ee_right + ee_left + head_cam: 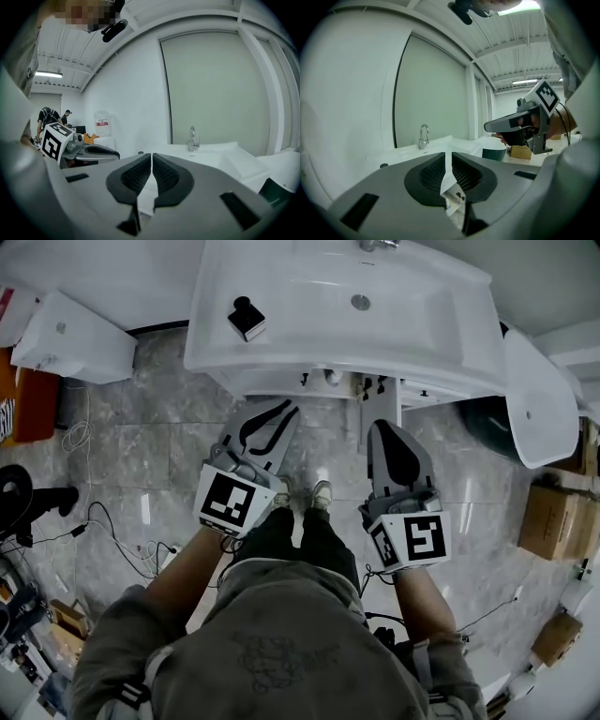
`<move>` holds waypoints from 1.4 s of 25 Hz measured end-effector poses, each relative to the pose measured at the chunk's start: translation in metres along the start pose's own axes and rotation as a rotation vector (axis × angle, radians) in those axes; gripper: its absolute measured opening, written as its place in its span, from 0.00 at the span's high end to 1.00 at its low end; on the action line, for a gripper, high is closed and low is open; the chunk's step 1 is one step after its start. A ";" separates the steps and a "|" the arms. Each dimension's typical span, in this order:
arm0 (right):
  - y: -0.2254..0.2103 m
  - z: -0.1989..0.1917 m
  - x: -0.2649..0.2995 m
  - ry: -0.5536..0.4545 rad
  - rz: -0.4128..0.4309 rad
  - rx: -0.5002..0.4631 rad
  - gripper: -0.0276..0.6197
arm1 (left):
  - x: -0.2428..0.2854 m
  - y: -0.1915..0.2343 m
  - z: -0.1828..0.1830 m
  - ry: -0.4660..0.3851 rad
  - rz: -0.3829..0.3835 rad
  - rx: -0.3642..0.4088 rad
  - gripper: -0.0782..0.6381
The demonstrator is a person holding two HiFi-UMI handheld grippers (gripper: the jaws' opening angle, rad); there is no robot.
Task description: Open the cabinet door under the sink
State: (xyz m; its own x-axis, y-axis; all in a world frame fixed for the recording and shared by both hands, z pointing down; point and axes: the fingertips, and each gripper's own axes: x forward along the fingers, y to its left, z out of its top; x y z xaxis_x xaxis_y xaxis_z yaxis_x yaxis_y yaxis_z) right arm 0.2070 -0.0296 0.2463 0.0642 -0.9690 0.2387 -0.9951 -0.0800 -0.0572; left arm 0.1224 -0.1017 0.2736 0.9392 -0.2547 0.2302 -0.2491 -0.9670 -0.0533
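- Head view: left hand-held gripper [284,411] and right hand-held gripper [386,430], both with jaws closed and empty, point toward the sink [281,296].
- Cabinet [272,382] sits beneath that sink, near both tips.

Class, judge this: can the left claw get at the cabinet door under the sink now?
Probably yes: the left claw, shut and empty, hangs just before the cabinet front with nothing between.

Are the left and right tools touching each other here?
Apart. The head view shows bare floor and the person's shoes in the gap between the left tool and right tool.
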 end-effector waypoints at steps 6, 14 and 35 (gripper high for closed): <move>-0.017 -0.037 0.034 0.034 0.048 0.001 0.91 | 0.035 0.013 -0.030 0.025 0.056 -0.028 0.85; -0.025 -0.097 0.072 0.071 0.094 0.006 0.91 | 0.074 0.015 -0.080 0.055 0.119 -0.006 0.85; -0.069 -0.258 0.140 0.130 0.021 0.057 0.91 | 0.174 0.043 -0.276 0.217 0.265 -0.078 0.62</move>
State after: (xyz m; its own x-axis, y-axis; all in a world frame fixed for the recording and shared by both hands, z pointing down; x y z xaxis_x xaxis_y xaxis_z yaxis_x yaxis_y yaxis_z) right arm 0.2654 -0.0994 0.5334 0.0295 -0.9323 0.3605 -0.9900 -0.0770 -0.1180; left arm 0.2097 -0.1853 0.5797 0.7695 -0.4811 0.4199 -0.5028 -0.8619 -0.0661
